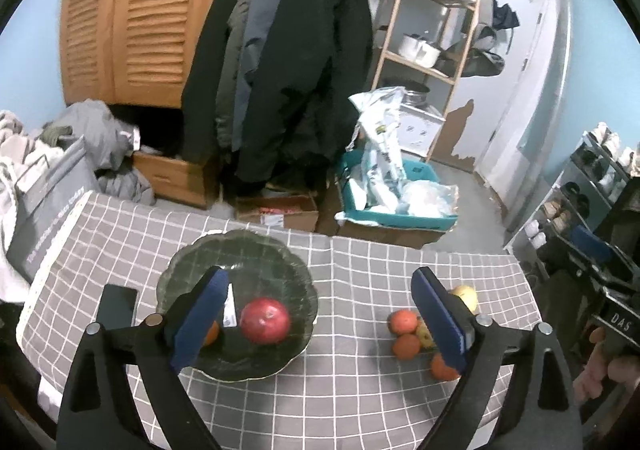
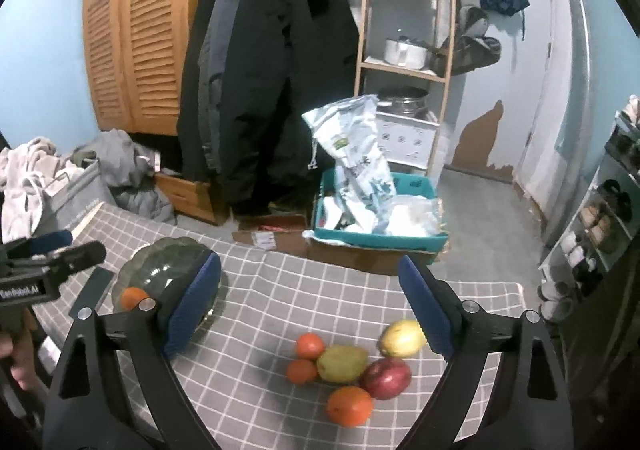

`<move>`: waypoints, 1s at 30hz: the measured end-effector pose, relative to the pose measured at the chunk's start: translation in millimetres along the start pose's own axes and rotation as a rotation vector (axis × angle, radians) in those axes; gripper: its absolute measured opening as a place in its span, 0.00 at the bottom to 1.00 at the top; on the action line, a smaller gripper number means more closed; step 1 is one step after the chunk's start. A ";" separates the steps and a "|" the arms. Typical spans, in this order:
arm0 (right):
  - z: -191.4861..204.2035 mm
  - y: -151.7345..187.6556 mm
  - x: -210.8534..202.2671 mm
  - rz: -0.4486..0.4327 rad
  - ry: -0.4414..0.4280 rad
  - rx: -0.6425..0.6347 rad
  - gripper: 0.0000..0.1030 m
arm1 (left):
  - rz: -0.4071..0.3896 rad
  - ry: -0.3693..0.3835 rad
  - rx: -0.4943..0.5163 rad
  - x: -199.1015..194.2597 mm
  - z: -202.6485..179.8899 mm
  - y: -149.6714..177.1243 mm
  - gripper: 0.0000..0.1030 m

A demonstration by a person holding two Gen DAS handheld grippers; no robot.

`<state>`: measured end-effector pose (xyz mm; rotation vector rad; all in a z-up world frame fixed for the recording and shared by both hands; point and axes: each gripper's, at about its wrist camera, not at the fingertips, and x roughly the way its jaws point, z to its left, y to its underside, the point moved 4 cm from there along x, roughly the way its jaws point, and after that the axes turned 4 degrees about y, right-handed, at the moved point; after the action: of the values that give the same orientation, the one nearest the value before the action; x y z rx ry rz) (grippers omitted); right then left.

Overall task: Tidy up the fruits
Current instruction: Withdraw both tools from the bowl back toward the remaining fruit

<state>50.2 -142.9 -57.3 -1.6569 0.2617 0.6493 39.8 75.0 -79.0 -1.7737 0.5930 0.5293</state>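
A dark glass bowl (image 1: 256, 250) sits on the grey checked tablecloth (image 1: 352, 390) and holds a red apple (image 1: 265, 320) and an orange (image 1: 211, 333) partly hidden by my finger. My left gripper (image 1: 320, 318) is open and empty above the bowl's near right side. To the right lies a loose pile: three oranges (image 2: 349, 406), a green-yellow fruit (image 2: 342, 363), a yellow fruit (image 2: 401, 338) and a red apple (image 2: 386, 378). My right gripper (image 2: 310, 314) is open and empty above this pile. The bowl also shows in the right wrist view (image 2: 168, 262).
A black phone (image 1: 118, 306) lies left of the bowl. Beyond the table's far edge are hanging coats (image 2: 272, 82), a teal bin with bags (image 2: 380, 210), cardboard boxes, a wooden shelf (image 2: 404, 50) and a shoe rack (image 2: 600, 230) at right.
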 end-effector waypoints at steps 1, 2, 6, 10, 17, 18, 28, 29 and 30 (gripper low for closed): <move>-4.3 1.7 -3.5 -0.003 0.005 0.003 0.88 | -0.005 0.000 0.006 -1.6 -2.8 -0.2 0.93; -9.1 2.8 -6.6 -0.007 0.012 0.008 0.88 | -0.011 0.001 0.014 -3.2 -6.9 -1.0 0.94; -27.4 6.8 -16.1 -0.017 0.038 0.033 0.88 | -0.023 0.022 0.031 -5.8 -19.7 -4.4 0.98; -42.8 13.3 -20.2 -0.015 0.064 0.047 0.88 | -0.019 0.043 0.050 -2.7 -34.2 -5.8 0.98; -74.0 25.8 -21.1 0.006 0.101 0.088 0.88 | -0.001 0.068 0.096 7.1 -60.4 -4.2 0.98; -78.0 27.0 -21.0 0.009 0.107 0.095 0.88 | 0.004 0.069 0.102 8.7 -63.5 -3.7 0.98; -96.5 45.2 -1.7 0.073 0.117 0.124 0.88 | 0.077 0.087 0.135 37.2 -86.5 9.7 0.98; -97.4 47.8 1.7 0.082 0.121 0.124 0.88 | 0.084 0.091 0.136 39.6 -88.2 11.5 0.98; -98.8 51.6 6.4 0.098 0.125 0.124 0.88 | 0.095 0.100 0.134 43.7 -90.4 13.5 0.98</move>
<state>55.0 -247.0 -97.3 -1.5744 0.4668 0.5908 69.9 -20.8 -92.4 -1.6577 0.7683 0.4574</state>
